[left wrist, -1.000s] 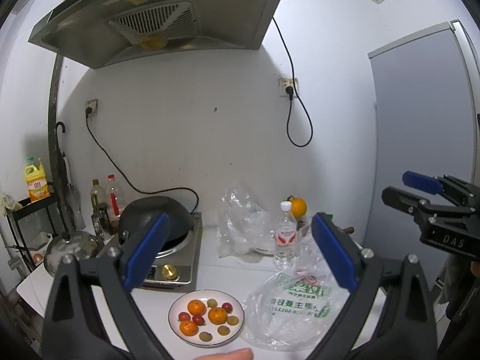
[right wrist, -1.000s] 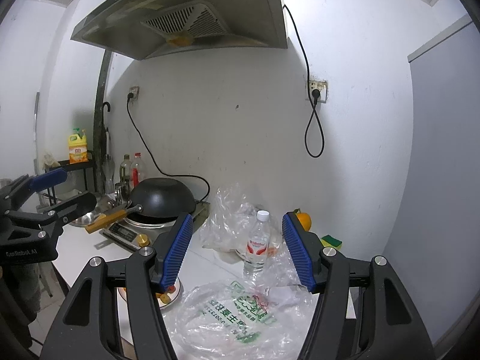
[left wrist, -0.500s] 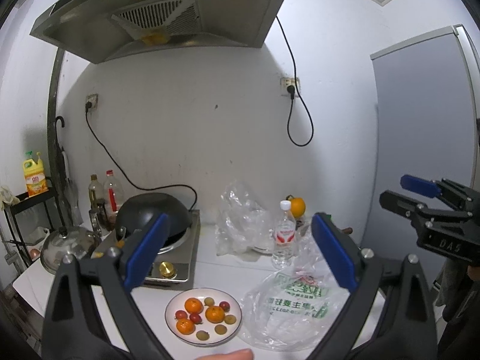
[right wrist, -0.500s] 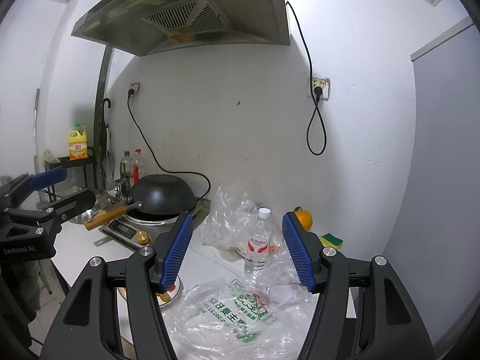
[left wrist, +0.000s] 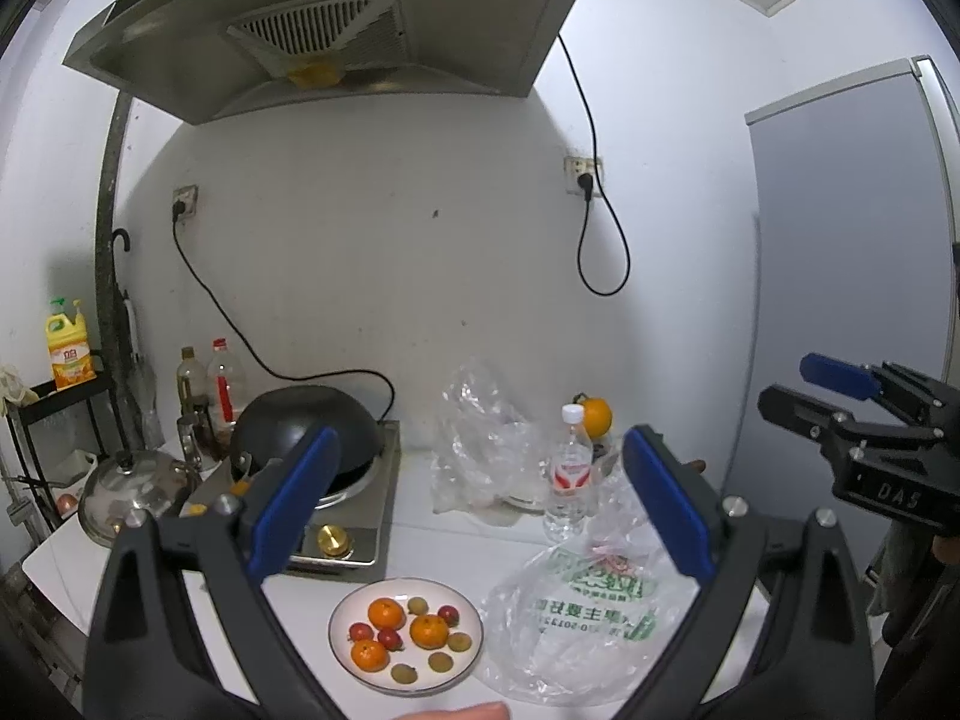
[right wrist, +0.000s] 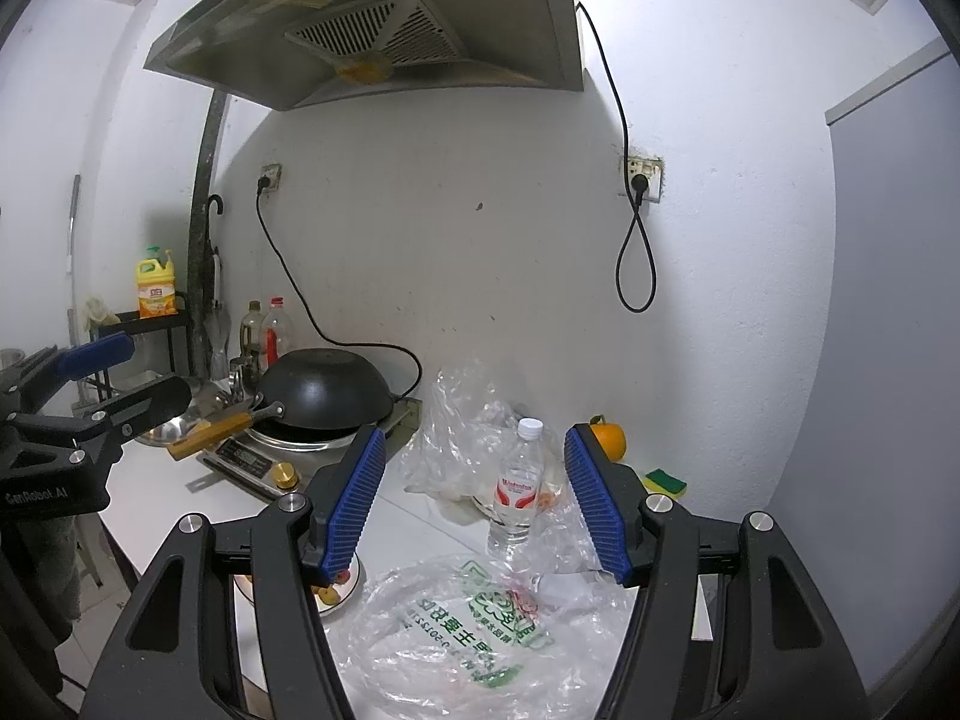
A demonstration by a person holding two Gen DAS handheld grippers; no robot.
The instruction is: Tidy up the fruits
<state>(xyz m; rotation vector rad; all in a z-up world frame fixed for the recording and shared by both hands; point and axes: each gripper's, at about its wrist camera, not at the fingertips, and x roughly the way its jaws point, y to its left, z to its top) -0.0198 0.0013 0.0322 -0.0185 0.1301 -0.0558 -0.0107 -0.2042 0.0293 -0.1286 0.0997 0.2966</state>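
While both tools hang wide and empty above the surface, the left tool [left wrist: 480, 504] and right tool [right wrist: 474, 492] frame a fruit plate [left wrist: 405, 634] at the front edge, beside a plastic bag [left wrist: 576, 618]; an orange [left wrist: 594, 416] sits near the back edge.

- The body of the right gripper [left wrist: 837, 396], seen in the left wrist view, is showing raised letters reading "DAS".
- The body of the left gripper [right wrist: 120, 381], seen in the right wrist view, is carrying white lettering reading "GenRobot.AI".
- The clear plastic bag [right wrist: 474, 630] lying on the bench is displaying green Chinese characters and a row of digits, seen mirrored through the plastic and not clearly legible.
- The water bottle [right wrist: 517, 483] is wearing a red-and-white label with a small brand word too small to read.
- The yellow detergent jug [left wrist: 69, 351] on the shelf is bearing an orange label whose characters are blurring out.
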